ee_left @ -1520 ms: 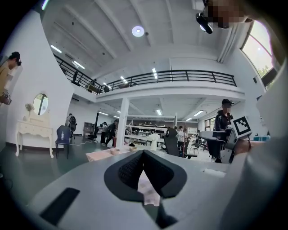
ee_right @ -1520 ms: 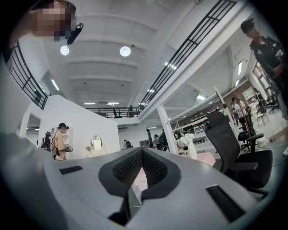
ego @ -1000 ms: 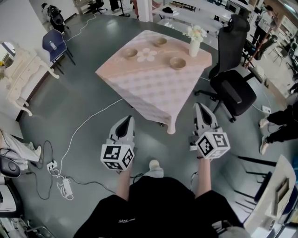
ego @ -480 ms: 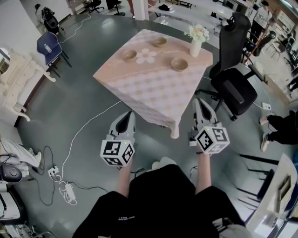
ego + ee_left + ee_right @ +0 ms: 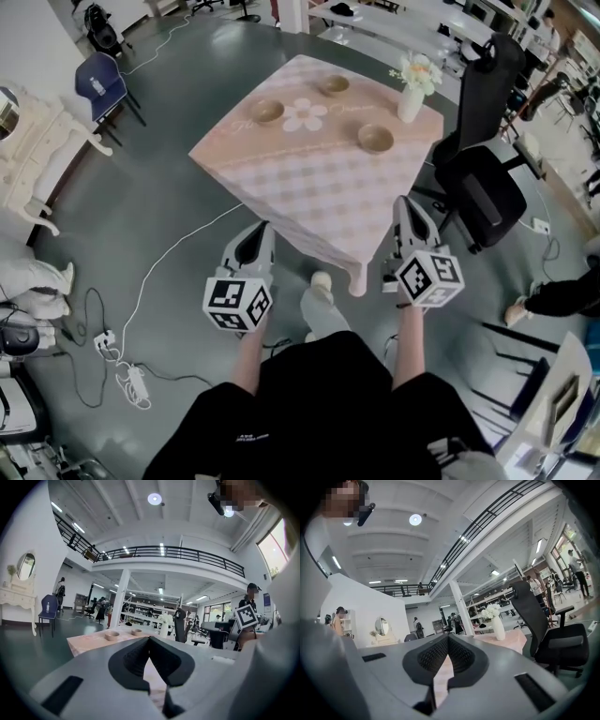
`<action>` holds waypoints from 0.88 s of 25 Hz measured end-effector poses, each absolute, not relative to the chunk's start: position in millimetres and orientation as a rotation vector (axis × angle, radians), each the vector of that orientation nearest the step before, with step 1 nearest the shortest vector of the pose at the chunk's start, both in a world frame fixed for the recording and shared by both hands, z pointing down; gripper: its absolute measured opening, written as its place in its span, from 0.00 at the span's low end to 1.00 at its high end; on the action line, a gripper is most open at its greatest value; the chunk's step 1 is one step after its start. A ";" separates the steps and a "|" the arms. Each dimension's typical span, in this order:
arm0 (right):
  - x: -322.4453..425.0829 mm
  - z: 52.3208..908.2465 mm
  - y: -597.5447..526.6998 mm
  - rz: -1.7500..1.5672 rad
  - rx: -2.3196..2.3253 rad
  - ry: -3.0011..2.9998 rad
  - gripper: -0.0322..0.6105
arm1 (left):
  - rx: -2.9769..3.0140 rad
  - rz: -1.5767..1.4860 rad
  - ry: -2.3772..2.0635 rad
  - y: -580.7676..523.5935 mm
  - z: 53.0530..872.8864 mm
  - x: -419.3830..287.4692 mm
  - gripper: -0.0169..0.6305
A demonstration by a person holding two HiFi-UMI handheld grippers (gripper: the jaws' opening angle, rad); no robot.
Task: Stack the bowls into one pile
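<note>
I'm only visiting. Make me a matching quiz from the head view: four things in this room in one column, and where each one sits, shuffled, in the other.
Things:
1. vase
2. blue chair
3. black office chair
4. power strip

Places:
A. on the floor, lower left
B. on the table, near its right corner
C. upper left, near the white dresser
D. just right of the table

Pairs: 1-B, 2-C, 3-D, 4-A

My left gripper (image 5: 264, 228) and right gripper (image 5: 403, 202) are grey wedges with black ribbed fingers (image 5: 136, 660) and marker cubes (image 5: 236, 305); my shirt (image 5: 319, 403) is black, short-sleeved.
</note>
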State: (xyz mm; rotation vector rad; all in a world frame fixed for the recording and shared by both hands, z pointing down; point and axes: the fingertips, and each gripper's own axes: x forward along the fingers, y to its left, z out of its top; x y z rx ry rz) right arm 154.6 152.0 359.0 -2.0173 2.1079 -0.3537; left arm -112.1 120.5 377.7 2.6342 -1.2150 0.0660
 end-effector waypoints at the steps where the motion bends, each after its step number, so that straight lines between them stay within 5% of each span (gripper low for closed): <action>1: 156.1 360.5 141.6 -0.361 -2.018 2.103 0.04 | 2.635 0.067 -1.214 111.2 377.9 -111.2 0.02; 22: 220.6 388.1 -29.8 -0.512 -2.076 2.011 0.04 | 2.613 0.166 -1.063 -63.9 406.6 -32.4 0.02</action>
